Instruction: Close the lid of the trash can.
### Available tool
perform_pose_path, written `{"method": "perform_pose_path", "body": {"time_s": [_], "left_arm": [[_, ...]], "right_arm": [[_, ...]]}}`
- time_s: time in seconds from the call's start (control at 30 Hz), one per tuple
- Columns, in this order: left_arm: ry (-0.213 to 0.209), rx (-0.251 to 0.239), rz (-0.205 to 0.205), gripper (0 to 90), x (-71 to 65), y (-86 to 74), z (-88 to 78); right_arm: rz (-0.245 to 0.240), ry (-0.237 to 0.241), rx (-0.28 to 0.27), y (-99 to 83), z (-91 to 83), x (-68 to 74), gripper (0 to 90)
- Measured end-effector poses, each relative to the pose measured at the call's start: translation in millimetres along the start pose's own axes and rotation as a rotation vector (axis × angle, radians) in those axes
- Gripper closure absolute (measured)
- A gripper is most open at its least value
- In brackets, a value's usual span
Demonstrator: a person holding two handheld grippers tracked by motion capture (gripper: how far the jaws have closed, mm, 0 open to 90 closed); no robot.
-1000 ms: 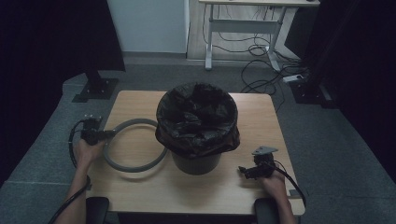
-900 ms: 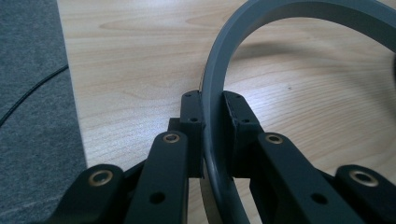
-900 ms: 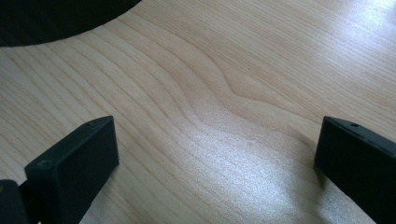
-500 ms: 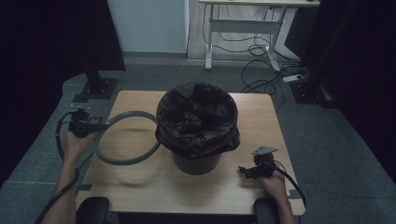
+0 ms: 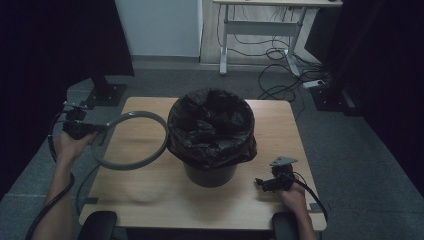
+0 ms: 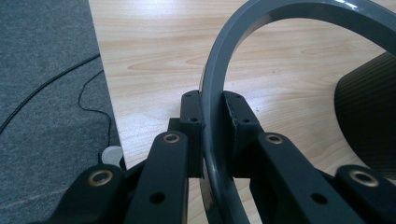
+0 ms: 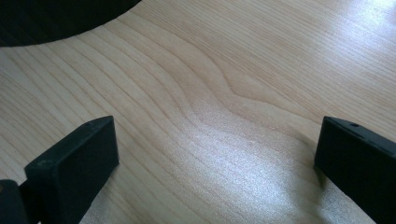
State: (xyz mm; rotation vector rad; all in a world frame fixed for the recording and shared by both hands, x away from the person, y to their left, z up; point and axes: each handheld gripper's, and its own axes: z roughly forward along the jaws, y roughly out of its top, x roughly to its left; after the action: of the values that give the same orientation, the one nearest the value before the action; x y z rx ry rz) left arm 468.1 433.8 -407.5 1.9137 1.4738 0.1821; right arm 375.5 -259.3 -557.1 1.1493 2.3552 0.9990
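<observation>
High view showed the left gripper [image 5: 80,127] at the left edge of the frame, clamped on the rim of a grey plastic ring [image 5: 131,141] that hung tilted over the left part of the wooden table [image 5: 280,120], its far side just beside the bin [image 5: 210,137]. That bin, lined with a black bag [image 5: 210,115], stood at the middle of the frame on the tabletop. Left gripper view looked along the jaws, which pressed on the ring [image 6: 219,93] from both sides at lower centre, the band curving up and to the right above pale wood, with grey carpet [image 6: 46,93] at the left. At lower right of the high view the right gripper [image 5: 270,182] sat low over the table near its front edge, well apart from the ring. Right gripper view had its jaws standing wide apart over bare wood with nothing between them.
</observation>
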Motion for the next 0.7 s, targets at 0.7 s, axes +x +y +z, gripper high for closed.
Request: {"method": "perform_pose_path", "body": {"time_s": [0.7], "left_arm": [[-0.022, -0.008, -0.018, 79.1, -11.6, 33.2, -46.6]], "right_arm": [[0.001, 0.0, 0.0, 0.0, 0.1, 0.1, 0.0]]}}
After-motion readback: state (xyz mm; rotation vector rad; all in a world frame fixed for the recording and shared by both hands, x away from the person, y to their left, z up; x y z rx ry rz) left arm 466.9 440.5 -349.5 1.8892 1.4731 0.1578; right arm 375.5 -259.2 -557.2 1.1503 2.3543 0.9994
